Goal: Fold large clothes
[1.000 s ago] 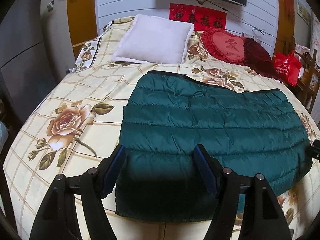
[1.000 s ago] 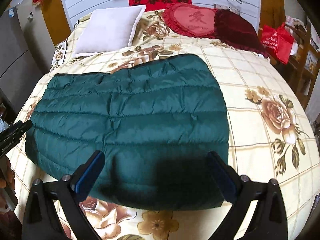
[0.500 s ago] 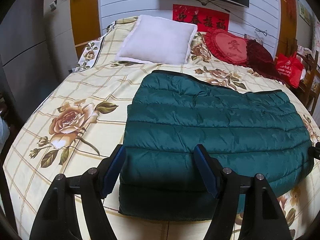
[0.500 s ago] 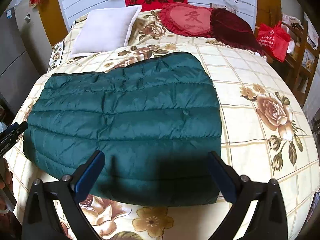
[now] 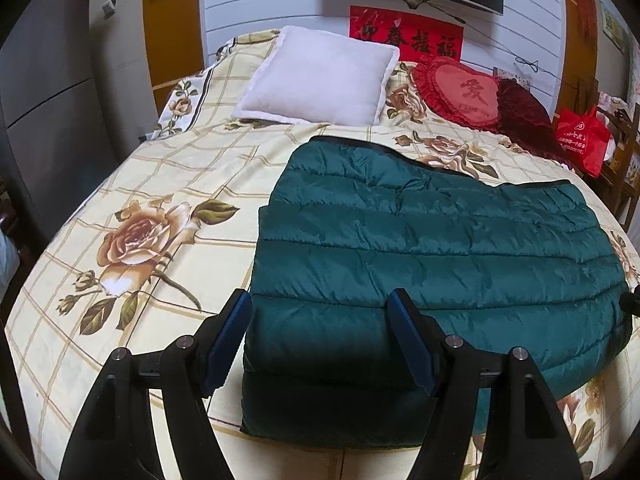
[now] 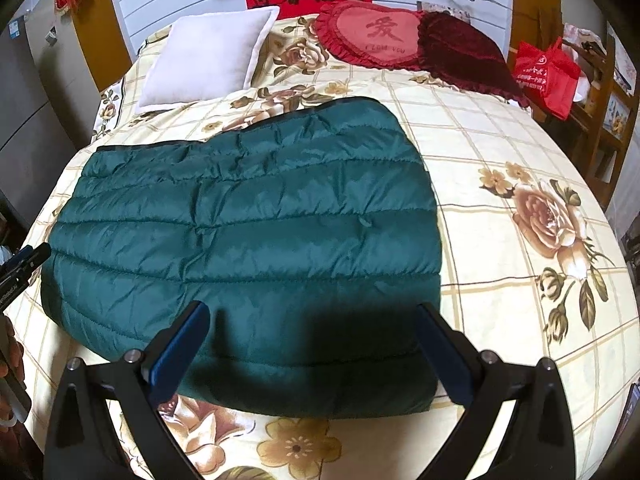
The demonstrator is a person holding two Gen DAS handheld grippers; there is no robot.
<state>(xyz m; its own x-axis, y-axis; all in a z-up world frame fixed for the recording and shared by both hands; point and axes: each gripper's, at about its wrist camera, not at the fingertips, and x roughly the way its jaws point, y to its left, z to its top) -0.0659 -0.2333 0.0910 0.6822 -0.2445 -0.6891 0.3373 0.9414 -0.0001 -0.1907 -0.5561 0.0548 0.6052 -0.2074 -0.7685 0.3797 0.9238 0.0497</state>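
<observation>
A dark green quilted down jacket (image 5: 420, 248) lies folded into a wide rectangle on the bed; it also shows in the right wrist view (image 6: 248, 232). My left gripper (image 5: 320, 308) is open and empty, held above the jacket's near left corner. My right gripper (image 6: 312, 320) is open wide and empty, above the jacket's near right edge. The left gripper's tip (image 6: 24, 260) shows at the left edge of the right wrist view.
The bed has a cream floral sheet (image 5: 140, 240). A white pillow (image 5: 320, 76), a red heart cushion (image 5: 460, 92) and a dark red cushion (image 6: 464, 52) lie at the head. A red bag (image 6: 544, 76) sits on wooden furniture at the right.
Both grippers have pulled back and risen a little from the jacket, staying open. The jacket has not moved.
</observation>
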